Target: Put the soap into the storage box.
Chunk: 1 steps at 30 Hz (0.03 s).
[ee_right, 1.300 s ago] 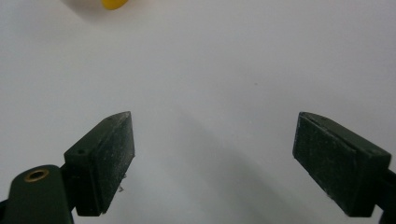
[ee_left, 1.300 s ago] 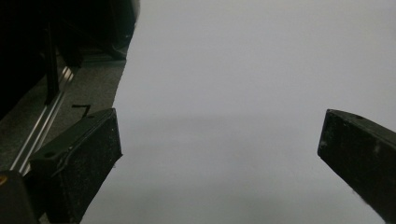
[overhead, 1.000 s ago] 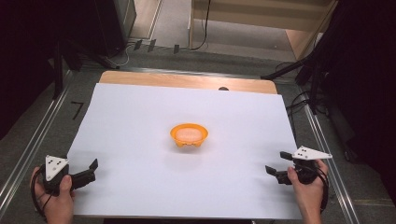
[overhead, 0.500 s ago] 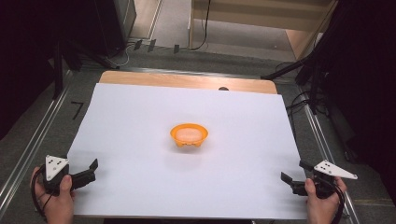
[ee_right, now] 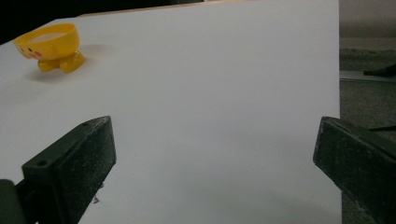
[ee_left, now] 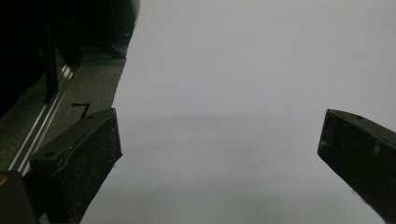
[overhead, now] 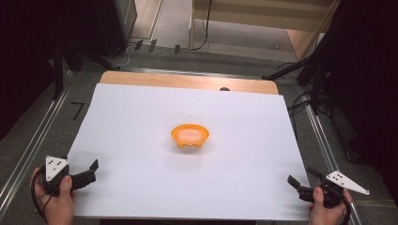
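The small orange plastic bowl point(overhead: 189, 136) on stubby feet stands mid-bench on the white sheet point(overhead: 141, 117), well apart from both grippers. It looks light, rigid and smooth; its rim offers the likeliest hold. The left gripper point(overhead: 89, 172) and right gripper point(overhead: 300, 183) show fingers spread wide, holding nothing.

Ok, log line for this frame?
left tool: open, empty | right tool: open, empty, jaws just opened | orange bowl: mid-sheet, untouched
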Tool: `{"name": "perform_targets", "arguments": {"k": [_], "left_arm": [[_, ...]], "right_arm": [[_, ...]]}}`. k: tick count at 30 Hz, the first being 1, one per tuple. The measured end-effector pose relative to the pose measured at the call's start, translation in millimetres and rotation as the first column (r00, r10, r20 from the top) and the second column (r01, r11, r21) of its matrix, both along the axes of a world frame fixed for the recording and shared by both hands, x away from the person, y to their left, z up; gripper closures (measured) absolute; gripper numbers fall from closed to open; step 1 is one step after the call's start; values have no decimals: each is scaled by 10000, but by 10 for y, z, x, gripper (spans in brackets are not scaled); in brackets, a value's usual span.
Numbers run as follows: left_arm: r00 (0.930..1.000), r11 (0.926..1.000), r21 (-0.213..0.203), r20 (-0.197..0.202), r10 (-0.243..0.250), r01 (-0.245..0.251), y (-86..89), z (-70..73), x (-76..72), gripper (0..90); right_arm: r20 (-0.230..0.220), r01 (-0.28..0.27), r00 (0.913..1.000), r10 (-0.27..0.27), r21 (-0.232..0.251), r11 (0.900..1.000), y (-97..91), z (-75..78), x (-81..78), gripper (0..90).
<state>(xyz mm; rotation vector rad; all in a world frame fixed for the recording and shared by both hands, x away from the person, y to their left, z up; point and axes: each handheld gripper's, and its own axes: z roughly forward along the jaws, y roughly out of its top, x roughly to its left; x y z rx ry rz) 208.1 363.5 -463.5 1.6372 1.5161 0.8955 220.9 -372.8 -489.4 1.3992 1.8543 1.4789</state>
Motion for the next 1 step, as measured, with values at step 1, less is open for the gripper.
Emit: {"name": "perform_targets", "arguments": {"k": [1], "left_arm": [[10000, 10000, 7, 16, 1, -1, -1, -1, 0, 0]], "right_arm": [[-15, 92, 10000, -91, 137, 9999, -15, 3, -1, 0]]}}
